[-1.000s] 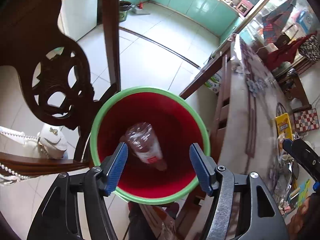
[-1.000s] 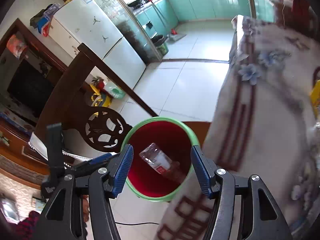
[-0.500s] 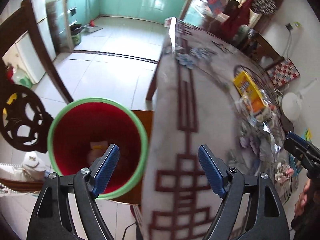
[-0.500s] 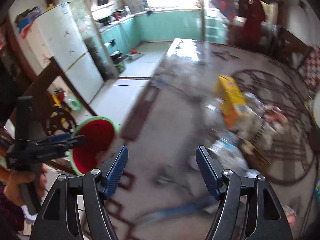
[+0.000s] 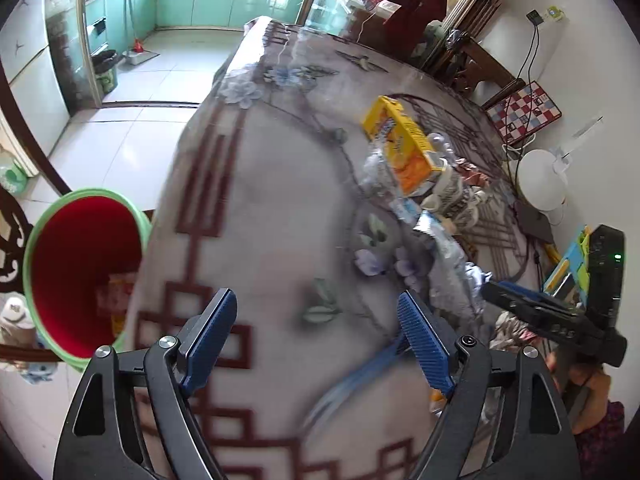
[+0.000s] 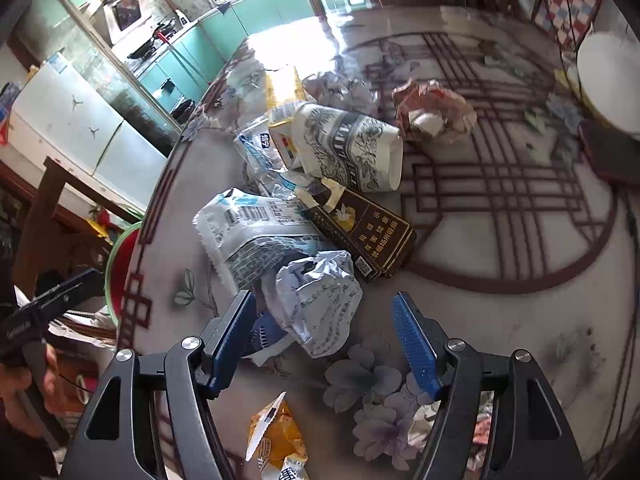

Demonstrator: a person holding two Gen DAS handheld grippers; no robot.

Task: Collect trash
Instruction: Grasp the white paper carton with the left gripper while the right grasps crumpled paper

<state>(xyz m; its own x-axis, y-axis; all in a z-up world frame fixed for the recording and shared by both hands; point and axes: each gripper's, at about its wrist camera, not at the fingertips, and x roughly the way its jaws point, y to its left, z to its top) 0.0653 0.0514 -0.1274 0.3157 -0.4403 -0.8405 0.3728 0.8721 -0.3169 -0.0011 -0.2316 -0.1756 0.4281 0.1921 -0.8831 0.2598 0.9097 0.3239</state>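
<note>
On the table (image 6: 500,320): one paper cup (image 6: 352,148), one dark carton (image 6: 360,232), one yellow box (image 5: 404,144), one crumpled white paper (image 6: 320,296), one orange wrapper (image 6: 276,440), one printed plastic bag (image 6: 256,232). Left of it, one red bin (image 5: 76,264).

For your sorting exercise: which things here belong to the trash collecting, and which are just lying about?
Belong to the job:
crumpled wrapper
paper cup
dark carton
yellow box
red bin
right gripper

Just lying about:
white fan
checkered board
fridge
</note>
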